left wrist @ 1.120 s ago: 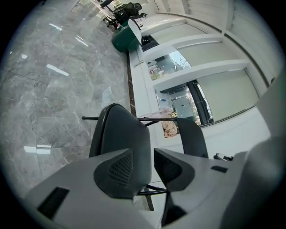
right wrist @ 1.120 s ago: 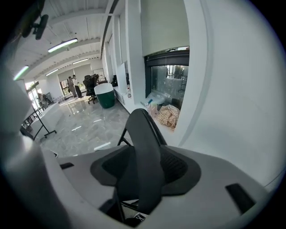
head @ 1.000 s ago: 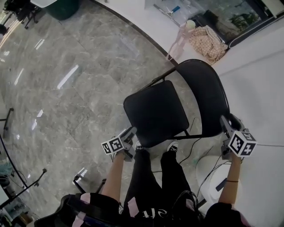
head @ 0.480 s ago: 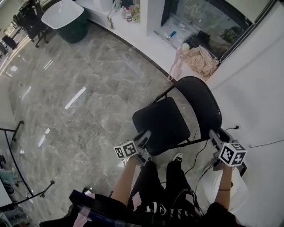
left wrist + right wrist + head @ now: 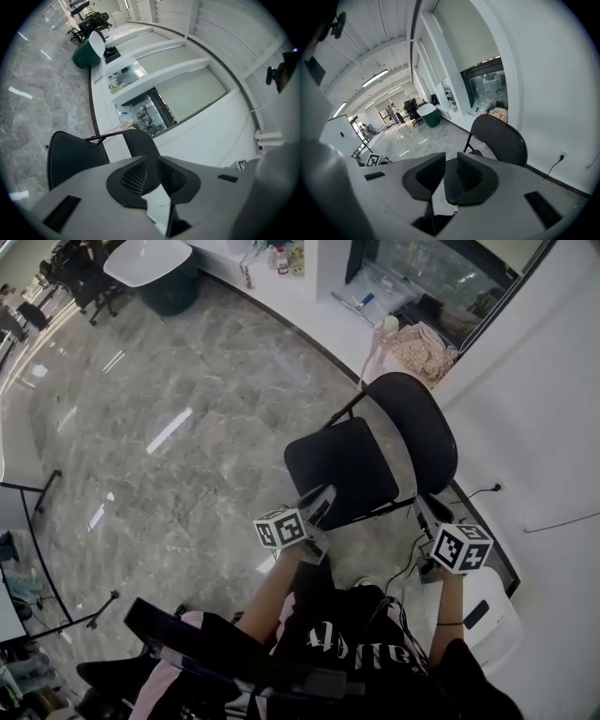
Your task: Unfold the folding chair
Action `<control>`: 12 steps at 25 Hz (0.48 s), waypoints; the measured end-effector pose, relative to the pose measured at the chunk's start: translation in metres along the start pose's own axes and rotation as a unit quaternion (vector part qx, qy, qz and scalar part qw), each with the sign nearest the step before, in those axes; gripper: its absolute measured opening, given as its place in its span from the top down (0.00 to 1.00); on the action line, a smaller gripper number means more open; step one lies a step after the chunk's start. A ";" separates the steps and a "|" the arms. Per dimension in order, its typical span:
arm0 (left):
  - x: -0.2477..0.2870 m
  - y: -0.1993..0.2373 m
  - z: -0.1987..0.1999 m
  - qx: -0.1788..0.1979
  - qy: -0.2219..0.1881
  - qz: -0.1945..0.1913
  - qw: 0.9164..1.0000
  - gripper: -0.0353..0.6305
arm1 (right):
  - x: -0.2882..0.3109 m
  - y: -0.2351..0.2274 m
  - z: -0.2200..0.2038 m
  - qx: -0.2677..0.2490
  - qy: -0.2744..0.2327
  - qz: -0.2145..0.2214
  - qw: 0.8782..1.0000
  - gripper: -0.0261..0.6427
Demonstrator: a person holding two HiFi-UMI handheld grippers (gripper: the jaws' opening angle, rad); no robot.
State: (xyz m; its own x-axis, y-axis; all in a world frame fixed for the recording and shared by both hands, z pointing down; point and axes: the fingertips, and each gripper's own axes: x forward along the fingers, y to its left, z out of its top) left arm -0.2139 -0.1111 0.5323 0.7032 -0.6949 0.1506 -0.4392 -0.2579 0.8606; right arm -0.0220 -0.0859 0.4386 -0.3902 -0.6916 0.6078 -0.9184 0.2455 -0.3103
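The black folding chair (image 5: 342, 470) stands unfolded on the grey marble floor, seat flat, its round backrest (image 5: 417, 427) toward the white wall. My left gripper (image 5: 323, 495) hovers just off the seat's front corner, clear of it. My right gripper (image 5: 422, 507) hangs beside the backrest's near edge, also apart from it. The jaws of both have just been closing and stand a narrow gap apart with nothing between them. The left gripper view looks past my left gripper (image 5: 149, 168) at the chair (image 5: 70, 157). Beyond my right gripper (image 5: 450, 171) is the backrest (image 5: 499, 138).
A white wall (image 5: 534, 427) rises right of the chair. A checked cloth bundle (image 5: 427, 345) and a pink figure (image 5: 377, 351) sit on the white ledge behind it. A white device (image 5: 473, 615) with cables lies by my right foot. Black stand legs (image 5: 37, 521) are at left.
Both grippers have risen and drawn back from the chair, the left off the seat's front edge and the right off the backrest. Both pairs of jaws are narrower.
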 end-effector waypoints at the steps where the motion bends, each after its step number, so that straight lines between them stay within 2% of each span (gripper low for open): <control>1: -0.002 -0.012 -0.009 0.005 0.002 -0.001 1.000 0.86 | -0.008 0.004 -0.005 0.001 0.002 0.008 1.000 0.84; 6: -0.013 -0.061 -0.054 0.033 -0.004 0.005 0.999 0.92 | -0.055 0.011 -0.044 0.000 0.009 0.046 0.999 0.91; 12: -0.029 -0.130 -0.141 0.071 -0.005 0.004 0.997 0.93 | -0.135 -0.012 -0.110 0.005 0.009 0.074 0.997 0.94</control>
State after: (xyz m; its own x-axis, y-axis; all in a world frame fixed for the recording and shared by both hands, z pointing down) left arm -0.0982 0.0374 0.4842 0.6936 -0.7040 0.1525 -0.5203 -0.3431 0.7820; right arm 0.0344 0.0792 0.4407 -0.5226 -0.6359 0.5679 -0.8500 0.3367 -0.4051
